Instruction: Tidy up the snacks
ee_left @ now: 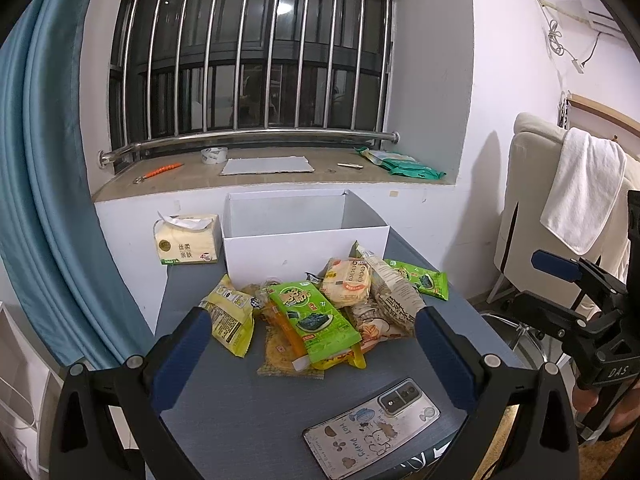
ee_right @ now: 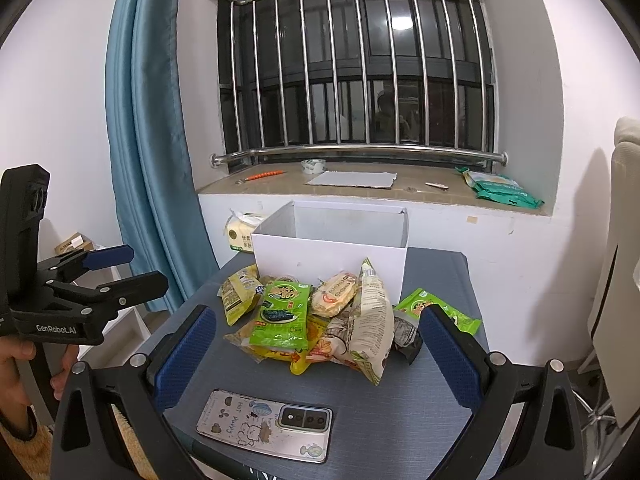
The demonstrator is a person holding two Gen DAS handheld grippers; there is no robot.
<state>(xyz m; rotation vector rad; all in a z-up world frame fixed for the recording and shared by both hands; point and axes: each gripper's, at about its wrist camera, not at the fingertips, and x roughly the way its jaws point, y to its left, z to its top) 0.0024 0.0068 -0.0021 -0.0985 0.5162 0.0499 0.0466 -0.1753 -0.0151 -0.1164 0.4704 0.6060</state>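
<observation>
A heap of snack packets (ee_left: 320, 312) lies on the grey table (ee_left: 248, 400), in front of an open white box (ee_left: 304, 236) that looks empty. On top lies a green seaweed packet (ee_left: 314, 316), with a yellow packet (ee_left: 232, 312) to its left and a round cracker pack (ee_left: 346, 282) behind. The heap (ee_right: 320, 316) and box (ee_right: 332, 248) also show in the right wrist view. My left gripper (ee_left: 314, 344) is open and empty, held above the table's near side. My right gripper (ee_right: 316, 344) is open and empty, likewise short of the heap.
A phone (ee_left: 372, 428) in a cartoon case lies on the table's near edge, also in the right wrist view (ee_right: 266, 424). A tissue pack (ee_left: 186, 240) stands left of the box. The windowsill behind holds tape (ee_left: 214, 155), cardboard and a green bag (ee_left: 400, 162). A chair with a towel (ee_left: 580, 188) stands right.
</observation>
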